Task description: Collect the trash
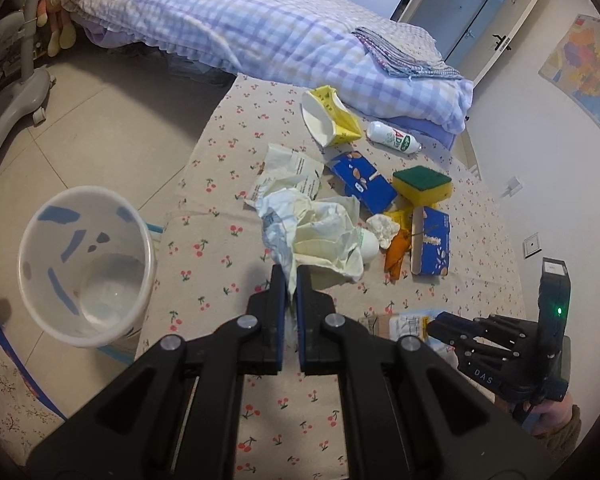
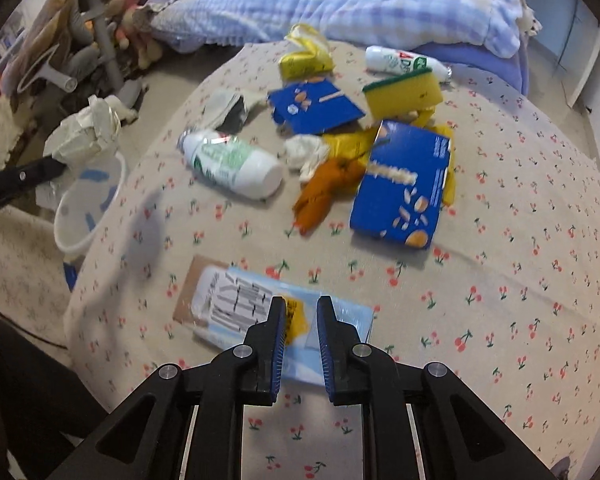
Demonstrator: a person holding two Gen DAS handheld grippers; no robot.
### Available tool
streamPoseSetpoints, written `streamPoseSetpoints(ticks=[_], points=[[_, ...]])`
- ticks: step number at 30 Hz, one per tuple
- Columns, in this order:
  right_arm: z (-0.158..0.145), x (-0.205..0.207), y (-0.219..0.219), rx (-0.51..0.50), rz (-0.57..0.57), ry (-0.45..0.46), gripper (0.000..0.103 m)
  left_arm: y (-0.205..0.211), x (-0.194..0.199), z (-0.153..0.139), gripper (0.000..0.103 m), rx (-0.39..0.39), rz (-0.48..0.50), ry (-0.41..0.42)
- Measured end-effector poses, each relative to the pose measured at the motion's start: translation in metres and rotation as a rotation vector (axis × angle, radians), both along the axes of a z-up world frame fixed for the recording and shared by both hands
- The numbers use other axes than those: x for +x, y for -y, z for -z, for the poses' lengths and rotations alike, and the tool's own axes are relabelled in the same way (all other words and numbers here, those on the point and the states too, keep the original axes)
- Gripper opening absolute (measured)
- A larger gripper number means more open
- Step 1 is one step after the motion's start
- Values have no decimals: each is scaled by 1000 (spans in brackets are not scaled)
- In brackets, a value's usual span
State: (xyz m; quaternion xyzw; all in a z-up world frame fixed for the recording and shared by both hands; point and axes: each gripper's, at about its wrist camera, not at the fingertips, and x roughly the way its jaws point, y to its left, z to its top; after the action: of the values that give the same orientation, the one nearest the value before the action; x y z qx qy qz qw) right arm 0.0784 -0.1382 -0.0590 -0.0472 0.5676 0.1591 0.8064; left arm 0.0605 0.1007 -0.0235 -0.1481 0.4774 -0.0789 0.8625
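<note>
Left wrist view. Left tool [image 1: 291,280]: pressed together, pinching a crumpled white wrapper [image 1: 320,232] that hangs from its tips. White bin [image 1: 86,264]: open-mouthed, on the floor to the left of the tool and below it; the coming move, by my judgement, is a carry leftward over the rim. Right tool [image 1: 436,326]: seen at lower right of the bin, tips on a flat packet.

Right wrist view. Right tool [image 2: 301,308]: parted a little, fingers either side of the near edge of a flat blue-and-white packet [image 2: 236,300], not visibly squeezing it. Packet's long axis: slanting away to the left. Beyond it: white bottle [image 2: 236,162], blue carton [image 2: 404,188], yellow sponge [image 2: 404,90], orange scrap [image 2: 324,192].

Surface: tabletop [image 2: 520,280] under cherry-print cloth. Room: tiled floor, a bed with checked purple bedding behind the tabletop.
</note>
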Motion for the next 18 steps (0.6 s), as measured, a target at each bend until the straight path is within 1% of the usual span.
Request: streamPoseSetpoints(ticks=[1,2,3,4,6,8,11,13,15,17,18], points=[[2,0,2,16,3,-11,27,3,-2,3,6,1,9,-6],[2,-2,5,53,4,-5,34,6,-4,5,6,-1,22,-13],[2,-3,7,89,0,-7,62,10,-6,9,6,-4,38,-23],[1,-5,6,113,-9,-9,102,13,-7,12,6,-9,51,-34],[-4,-11,4,125,-26,18,103,16,-7,14,6,-16,60,-46],[-9,-17,2,106,-46,59,103,15,-8,13,6,-18,55,-43],[-8,-23,-2,17,-75,99,103,15,-10,10,6,-18,52,-33],[-3,-25,-4,-73,-92,122,103,16,-10,9,6,-15,54,-30],[1,-24,-4,-100,-109,126,103,18,-11,9,6,-15,58,-31],[7,-23,-4,-94,-134,100,103,20,-12,11,6,-8,63,-30],[12,-22,-6,-112,-157,90,103,21,-11,11,6,-7,65,-33]])
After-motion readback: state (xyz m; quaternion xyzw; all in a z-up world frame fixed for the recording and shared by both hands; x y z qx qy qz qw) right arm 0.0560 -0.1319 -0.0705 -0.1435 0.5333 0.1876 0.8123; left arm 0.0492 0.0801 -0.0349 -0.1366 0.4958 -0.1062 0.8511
